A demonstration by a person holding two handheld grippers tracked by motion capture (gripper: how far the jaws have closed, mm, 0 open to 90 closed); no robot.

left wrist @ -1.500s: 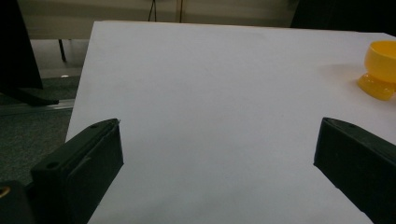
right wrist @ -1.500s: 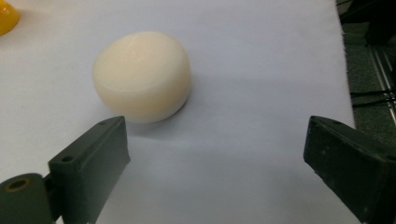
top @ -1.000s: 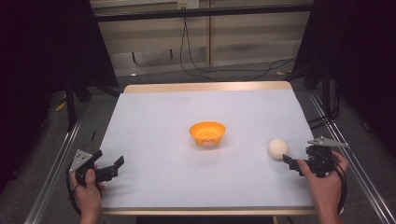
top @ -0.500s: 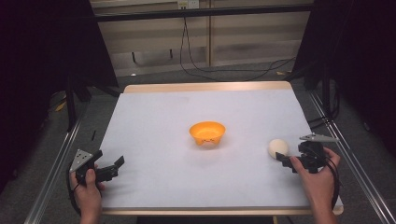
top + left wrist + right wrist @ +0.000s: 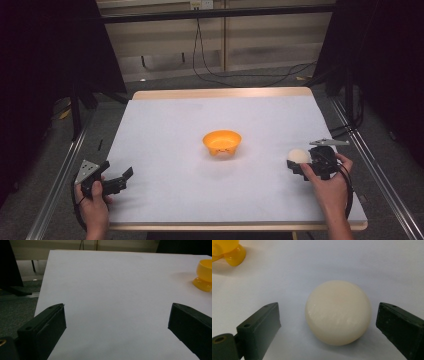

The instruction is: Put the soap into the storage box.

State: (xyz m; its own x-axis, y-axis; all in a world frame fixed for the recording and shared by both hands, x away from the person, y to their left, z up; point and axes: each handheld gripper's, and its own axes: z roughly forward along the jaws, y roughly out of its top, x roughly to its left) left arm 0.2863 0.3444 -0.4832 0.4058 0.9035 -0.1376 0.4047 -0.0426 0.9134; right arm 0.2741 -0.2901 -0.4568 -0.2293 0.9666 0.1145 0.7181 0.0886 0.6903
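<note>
So the right tongs (image 5: 328,322) just slid in around the cream ball (image 5: 338,312) on the worktop (image 5: 175,130), slightly narrower now but seemingly not touching. Grab looks imminent. Left tongs (image 5: 117,325) sit wide, empty.

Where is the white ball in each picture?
High view: the white ball lies at right on the table, just ahead of the right gripper.
Left gripper view: not in it.
Right gripper view: the ball sits in the middle, between open jaws.
Shared landmark: the orange bowl.
</note>
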